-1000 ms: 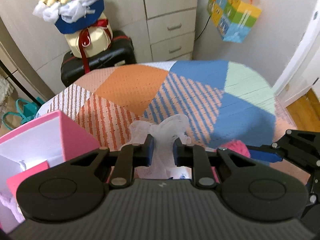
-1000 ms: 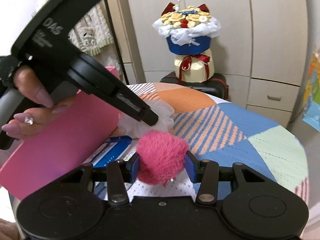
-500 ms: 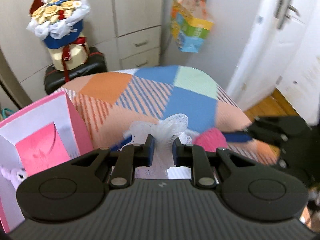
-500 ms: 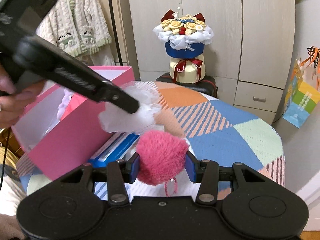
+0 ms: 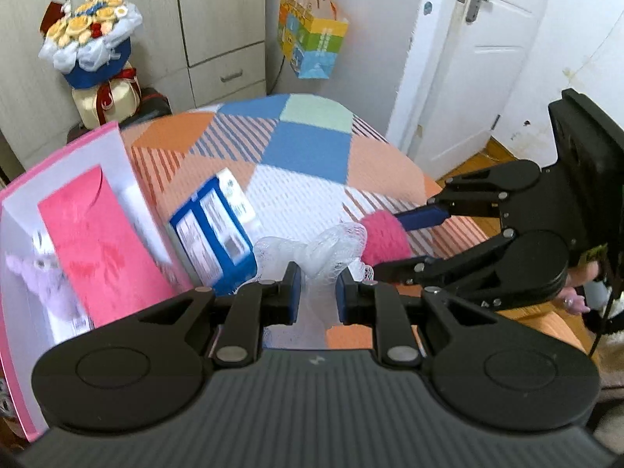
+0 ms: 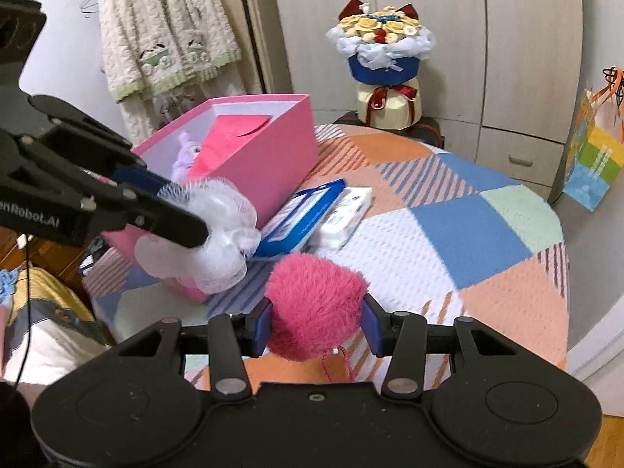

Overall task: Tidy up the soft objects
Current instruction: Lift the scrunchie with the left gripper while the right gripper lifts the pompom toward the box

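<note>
Tools clamped, left [image 5: 316,288] on mesh pouf [image 5: 312,247], right [image 6: 315,325] on pink pompom [image 6: 315,307]

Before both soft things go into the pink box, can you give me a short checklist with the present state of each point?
1. Left gripper shut on white mesh puff: ok.
2. Right gripper shut on pink fluffy pompom: ok.
3. Pink box open on top: ok.
4. Free room inside beside red envelope and purple plush toy: cannot tell.
5. Pompom's cord hangs loose and may catch: not ok.
</note>
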{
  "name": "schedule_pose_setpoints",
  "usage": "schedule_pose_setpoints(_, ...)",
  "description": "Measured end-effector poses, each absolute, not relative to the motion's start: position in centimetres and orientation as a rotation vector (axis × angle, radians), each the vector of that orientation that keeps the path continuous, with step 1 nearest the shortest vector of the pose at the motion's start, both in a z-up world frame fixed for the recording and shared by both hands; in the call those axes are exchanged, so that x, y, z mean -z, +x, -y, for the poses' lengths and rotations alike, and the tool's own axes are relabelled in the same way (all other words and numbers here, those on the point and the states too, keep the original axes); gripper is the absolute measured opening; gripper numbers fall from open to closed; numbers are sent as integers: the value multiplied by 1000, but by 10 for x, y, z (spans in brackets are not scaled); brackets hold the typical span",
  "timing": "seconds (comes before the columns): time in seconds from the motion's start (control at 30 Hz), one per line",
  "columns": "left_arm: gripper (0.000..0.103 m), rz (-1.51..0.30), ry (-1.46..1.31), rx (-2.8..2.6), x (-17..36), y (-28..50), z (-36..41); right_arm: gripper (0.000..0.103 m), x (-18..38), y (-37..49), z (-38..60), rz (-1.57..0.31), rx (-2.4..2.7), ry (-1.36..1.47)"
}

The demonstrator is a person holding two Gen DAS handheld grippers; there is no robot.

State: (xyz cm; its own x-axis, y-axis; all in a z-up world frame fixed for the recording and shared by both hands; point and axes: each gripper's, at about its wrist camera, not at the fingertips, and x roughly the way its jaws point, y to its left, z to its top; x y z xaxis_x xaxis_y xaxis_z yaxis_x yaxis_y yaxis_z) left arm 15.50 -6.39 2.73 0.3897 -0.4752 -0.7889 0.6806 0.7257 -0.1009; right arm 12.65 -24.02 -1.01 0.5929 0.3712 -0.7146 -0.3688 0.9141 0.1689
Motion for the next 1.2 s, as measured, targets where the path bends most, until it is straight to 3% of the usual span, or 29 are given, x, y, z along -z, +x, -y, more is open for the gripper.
schedule_pose_setpoints(0.5,17,-834,192,669,-57,107,-19,53,-40,79,203,-767,-569,-34)
schedule_pose_setpoints(0.93,17,-736,76,549,-77,139,-92,53,-75,139,136,-691,-756,-8)
schedule_pose_setpoints(1.2,17,-760,65,459,-54,173,-117,53,-66,187,96,-727,-800,19)
